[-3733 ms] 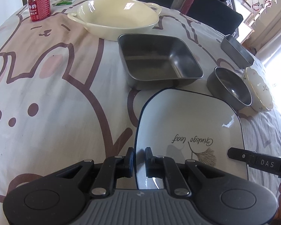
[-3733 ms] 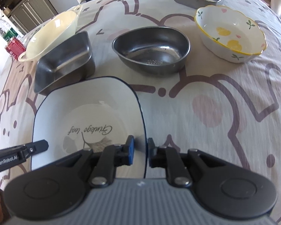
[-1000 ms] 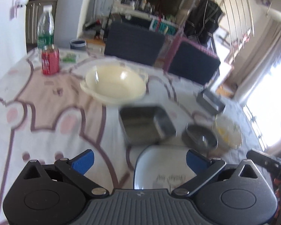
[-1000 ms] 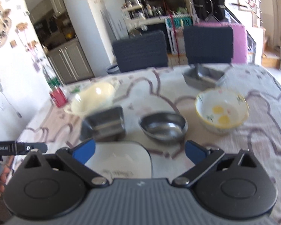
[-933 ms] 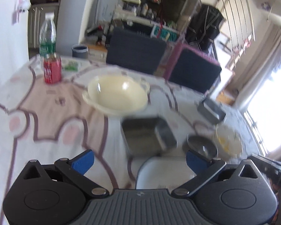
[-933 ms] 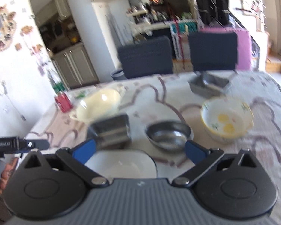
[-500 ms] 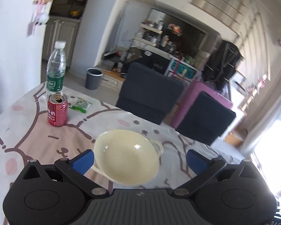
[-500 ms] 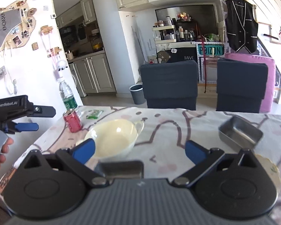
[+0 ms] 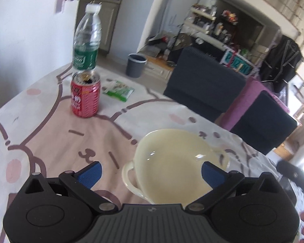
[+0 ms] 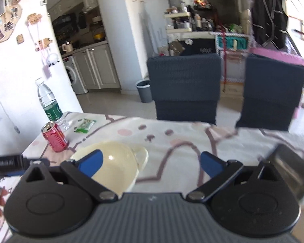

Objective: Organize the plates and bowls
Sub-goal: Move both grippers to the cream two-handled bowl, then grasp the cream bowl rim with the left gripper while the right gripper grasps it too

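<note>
The left gripper body hides the near side of the cream bowl. The metal tray is blurred and partly covered. Shelf items beyond the surface's far edge are unreadable.

i see a home dining area: cartoon tablecloth lower left, kitchen cabinets and washing machine at left.

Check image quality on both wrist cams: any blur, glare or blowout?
Left wrist view: red soda can and clear water bottle fairly sharp, window at the right edge blown out, small glare spots on the cream two-handled ceramic bowl. Right wrist view: motion smear on the dark chair backs and square steel pan; fisheye bending throughout.
</note>
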A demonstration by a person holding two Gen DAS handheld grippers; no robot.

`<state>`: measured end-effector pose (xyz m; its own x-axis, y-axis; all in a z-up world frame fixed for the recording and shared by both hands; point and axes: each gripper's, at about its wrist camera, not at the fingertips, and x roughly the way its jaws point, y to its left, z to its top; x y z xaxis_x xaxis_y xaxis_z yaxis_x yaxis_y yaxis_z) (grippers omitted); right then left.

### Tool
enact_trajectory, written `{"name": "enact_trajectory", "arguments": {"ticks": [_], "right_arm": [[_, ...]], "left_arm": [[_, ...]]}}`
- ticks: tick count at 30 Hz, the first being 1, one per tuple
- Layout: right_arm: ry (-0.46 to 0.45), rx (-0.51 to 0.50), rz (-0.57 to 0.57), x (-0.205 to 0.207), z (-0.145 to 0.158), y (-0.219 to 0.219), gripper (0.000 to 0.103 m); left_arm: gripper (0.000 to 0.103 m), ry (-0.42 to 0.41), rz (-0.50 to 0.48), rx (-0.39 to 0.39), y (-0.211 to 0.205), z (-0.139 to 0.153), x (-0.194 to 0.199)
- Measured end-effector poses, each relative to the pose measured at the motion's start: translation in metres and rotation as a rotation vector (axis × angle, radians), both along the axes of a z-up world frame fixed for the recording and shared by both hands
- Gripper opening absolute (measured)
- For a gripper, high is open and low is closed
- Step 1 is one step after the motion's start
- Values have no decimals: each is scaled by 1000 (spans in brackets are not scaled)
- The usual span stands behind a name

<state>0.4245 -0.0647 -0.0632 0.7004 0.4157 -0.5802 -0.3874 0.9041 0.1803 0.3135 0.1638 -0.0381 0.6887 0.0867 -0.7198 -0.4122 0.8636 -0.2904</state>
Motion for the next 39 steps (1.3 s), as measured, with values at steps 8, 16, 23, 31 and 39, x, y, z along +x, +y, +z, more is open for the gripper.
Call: {"name": "enact_trajectory", "arguments": {"ticks": [8, 16, 23, 31, 39], "right_arm": [[150, -44, -12, 75, -38, 35, 89], [300, 14, 11, 98, -77, 58, 57], [279, 17, 9, 95, -84, 64, 11], [285, -4, 21, 64, -78, 42, 13], [378, 121, 70, 53, -81, 12, 33]], "left_arm": [[103, 16, -14, 5, 5, -21, 9], [100, 46, -29, -130, 31, -40, 12], [74, 46, -29, -200, 47, -49, 16], [47, 44, -48, -228, 57, -55, 21], [34, 70, -59, -226, 62, -62, 26]]}}
